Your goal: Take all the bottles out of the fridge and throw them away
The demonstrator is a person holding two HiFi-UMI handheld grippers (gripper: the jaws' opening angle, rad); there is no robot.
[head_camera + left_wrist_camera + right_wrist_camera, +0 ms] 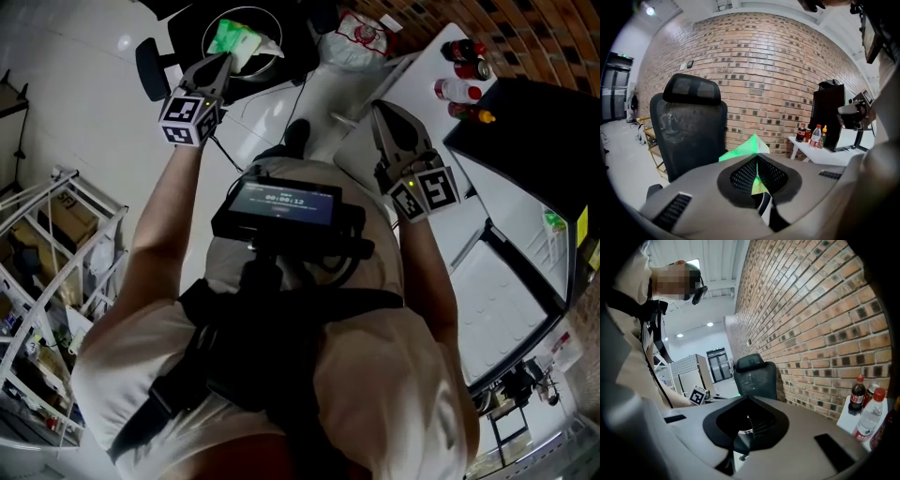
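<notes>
Likely light, crushable green pack (745,150) was edge-pinched in L gripper (757,161) at 11 o'clock; R gripper (747,401) closed, empty.

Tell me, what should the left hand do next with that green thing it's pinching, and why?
Probably open the left gripper and drop it: its fingers are clamped on the bright green plastic item, which in the head view appears to hang over the round black bin.
</notes>
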